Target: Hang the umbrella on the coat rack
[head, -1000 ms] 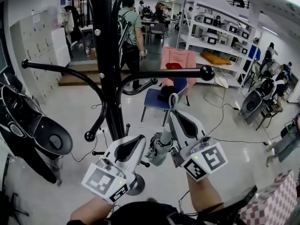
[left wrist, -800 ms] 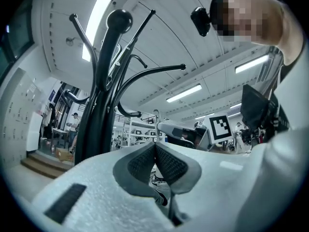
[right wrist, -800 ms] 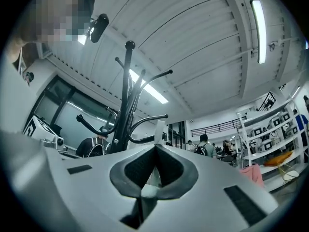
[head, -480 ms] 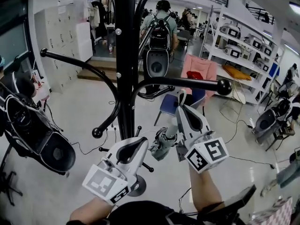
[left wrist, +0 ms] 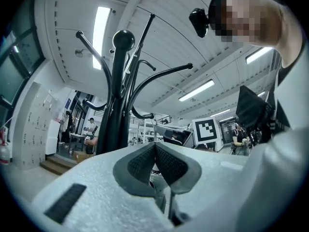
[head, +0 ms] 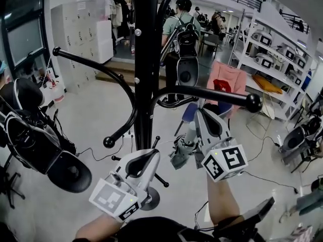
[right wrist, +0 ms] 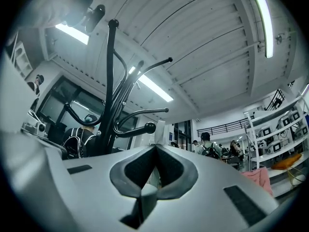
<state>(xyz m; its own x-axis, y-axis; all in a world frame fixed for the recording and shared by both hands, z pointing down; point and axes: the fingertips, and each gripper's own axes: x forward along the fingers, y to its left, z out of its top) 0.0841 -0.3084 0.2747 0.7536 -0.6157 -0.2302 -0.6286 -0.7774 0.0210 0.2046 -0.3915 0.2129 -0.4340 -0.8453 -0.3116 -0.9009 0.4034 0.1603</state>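
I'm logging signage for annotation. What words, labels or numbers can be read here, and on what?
None is legible.
Cubes on the left hand-held gripper and right hand-held gripper: square patterns only, no letters.
Sheet on the lockers: too small to read.

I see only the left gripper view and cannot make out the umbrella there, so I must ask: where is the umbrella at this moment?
Observer: In the head view the folded umbrella hangs under the right gripper.
Operator: Are the right jaws closed on it?
Observer: Yes; the right gripper view shows them together on its pale strap.
Operator: Which rack arm is near?
Observer: In the head view the ball-tipped arm passes just above that gripper's tip in the picture.
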